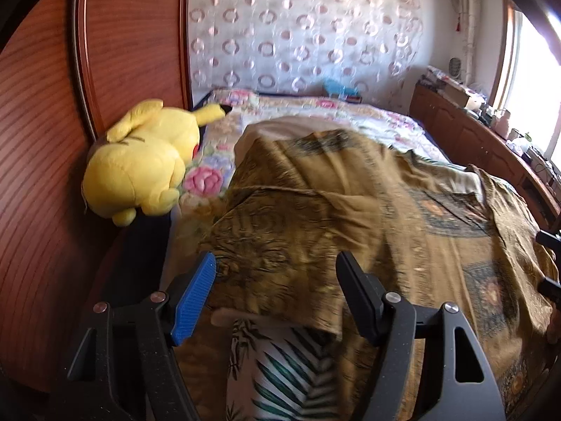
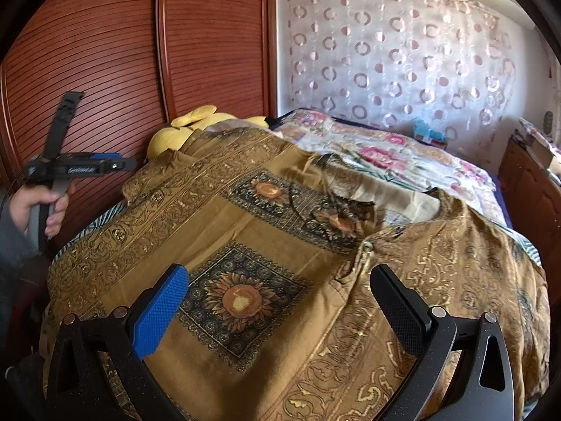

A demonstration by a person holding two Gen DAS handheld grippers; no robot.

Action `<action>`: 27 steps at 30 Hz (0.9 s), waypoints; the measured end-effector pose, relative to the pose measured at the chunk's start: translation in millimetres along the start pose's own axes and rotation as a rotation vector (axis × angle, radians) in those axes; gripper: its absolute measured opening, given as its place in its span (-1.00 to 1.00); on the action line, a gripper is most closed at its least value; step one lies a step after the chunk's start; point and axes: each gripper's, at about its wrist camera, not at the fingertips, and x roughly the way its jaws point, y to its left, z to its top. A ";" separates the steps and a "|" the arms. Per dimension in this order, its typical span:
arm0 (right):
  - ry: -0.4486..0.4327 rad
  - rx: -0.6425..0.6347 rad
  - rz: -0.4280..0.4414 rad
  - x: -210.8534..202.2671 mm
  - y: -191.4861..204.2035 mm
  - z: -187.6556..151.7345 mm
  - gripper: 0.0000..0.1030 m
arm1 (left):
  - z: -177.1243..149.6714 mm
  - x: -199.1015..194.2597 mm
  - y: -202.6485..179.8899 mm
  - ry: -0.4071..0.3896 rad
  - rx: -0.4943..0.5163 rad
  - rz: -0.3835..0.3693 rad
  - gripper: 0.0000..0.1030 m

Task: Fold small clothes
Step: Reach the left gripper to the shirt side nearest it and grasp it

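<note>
The left gripper [image 1: 277, 263] has its jaws apart above the mustard-gold sunflower-patterned cloth garment [image 2: 280, 245] spread on the bed [image 2: 403, 154], gripping nothing. The right gripper [image 2: 280, 280] likewise hovers wide open, empty.

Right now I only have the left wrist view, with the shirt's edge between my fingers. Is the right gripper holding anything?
Observer: No. The right gripper is open above the golden shirt. A sunflower panel shows between its fingers, and nothing is pinched.
Operator: Where's the neckline?
Observer: Just beyond that gripper's black finger. A small round fastener sits at the collar opening.
Operator: Can you see my side from there?
Observer: Yes. A hand holds the handle of the left gripper off the shirt's left edge, in front of the wooden wardrobe doors.
</note>
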 end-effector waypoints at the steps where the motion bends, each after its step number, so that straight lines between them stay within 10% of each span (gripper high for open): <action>1: 0.004 -0.003 0.002 -1.5 -1.5 0.9 1.00 | 0.4 3.9 3.4 0.013 -0.010 -0.001 0.40; 12: 0.013 -0.004 0.021 -9.4 4.1 -4.5 1.00 | -19.6 23.0 22.3 0.093 -0.087 -0.075 0.17; 19: 0.001 0.004 0.016 -14.6 3.6 -4.7 1.00 | -16.9 21.6 17.0 0.080 -0.045 -0.056 -0.82; 27: -0.003 0.022 0.013 -10.4 -0.4 -3.6 1.00 | -1.2 -9.9 3.8 -0.024 0.015 -0.026 -0.93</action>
